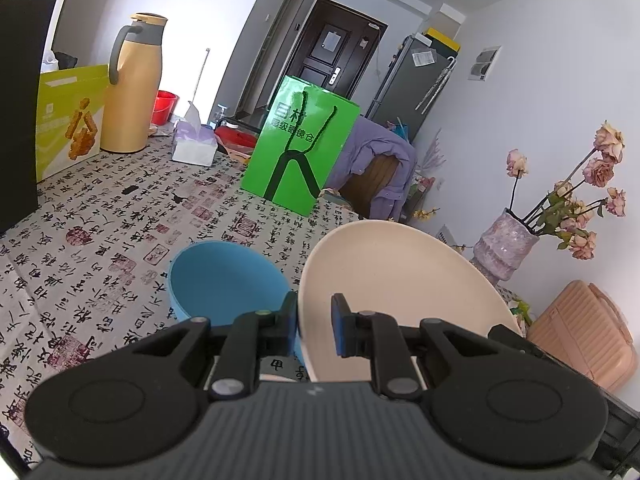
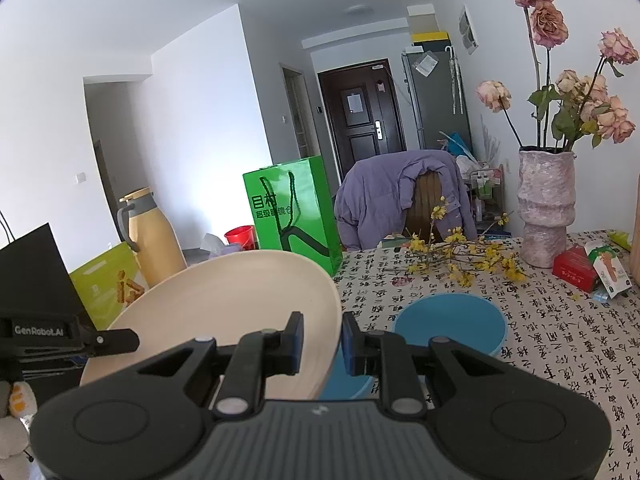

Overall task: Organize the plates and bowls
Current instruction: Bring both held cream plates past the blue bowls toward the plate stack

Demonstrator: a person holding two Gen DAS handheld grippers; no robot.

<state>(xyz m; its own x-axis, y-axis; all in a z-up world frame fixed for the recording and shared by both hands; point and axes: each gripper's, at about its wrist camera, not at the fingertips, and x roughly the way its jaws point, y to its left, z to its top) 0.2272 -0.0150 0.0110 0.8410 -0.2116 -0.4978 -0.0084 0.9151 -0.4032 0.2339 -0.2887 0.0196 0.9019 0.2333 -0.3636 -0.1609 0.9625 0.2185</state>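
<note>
I face a pale, white-walled room [image 2: 192,92] lit by soft daylight. At the far end stands a dark brown panelled entrance door [image 2: 360,114], and beside it a tall grey steel refrigerator [image 2: 438,100] with yellow and dark boxes on top. A round white ceiling lamp [image 2: 359,9] hangs before the door. Beyond the far edge of my table, covered in a white cloth printed with black calligraphy [image 2: 552,344], a wooden chair [image 2: 426,204] wears a lilac padded jacket [image 2: 380,196]. In my left view, a peach-pink hard suitcase [image 1: 584,328] stands by the wall beyond the table's right edge.
</note>
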